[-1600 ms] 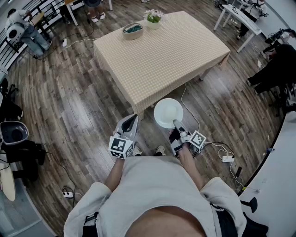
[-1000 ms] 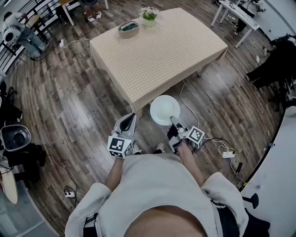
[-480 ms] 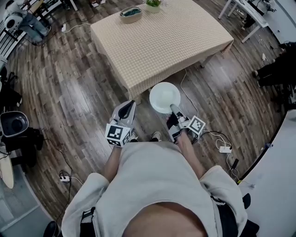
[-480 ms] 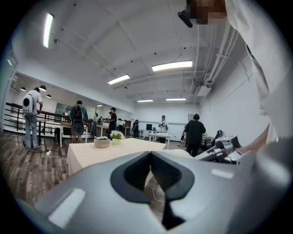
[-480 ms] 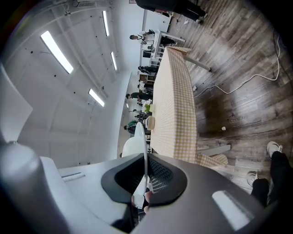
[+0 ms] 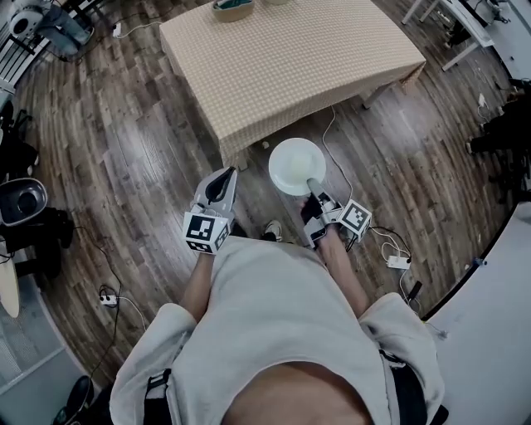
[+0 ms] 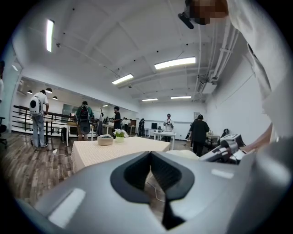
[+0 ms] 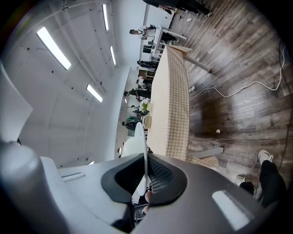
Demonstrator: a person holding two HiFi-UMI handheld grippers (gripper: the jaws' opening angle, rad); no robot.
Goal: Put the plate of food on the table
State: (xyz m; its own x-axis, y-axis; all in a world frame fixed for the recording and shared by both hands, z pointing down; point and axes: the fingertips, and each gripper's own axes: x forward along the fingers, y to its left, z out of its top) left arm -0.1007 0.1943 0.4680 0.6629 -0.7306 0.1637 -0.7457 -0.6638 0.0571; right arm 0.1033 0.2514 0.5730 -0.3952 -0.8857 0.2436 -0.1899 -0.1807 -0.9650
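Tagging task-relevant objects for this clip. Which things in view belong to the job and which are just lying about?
In the job:
- white plate, clamped at its rim by the right gripper
- cloth-covered table

Lying about:
- bowl and flower pot at the table's far end
- power strip on the floor
- left gripper, holding nothing

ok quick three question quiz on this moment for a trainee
1. Which gripper holds the white plate? A: left. B: right. C: both.
2. True or false: the plate already rests on the table.
3. Fill in: between the jaws of the left gripper there is ____.

Key
1. B: the right gripper is shut on the plate's rim.
2. False: the plate is over the wooden floor, just short of the table.
3. Nothing: its jaws are together.
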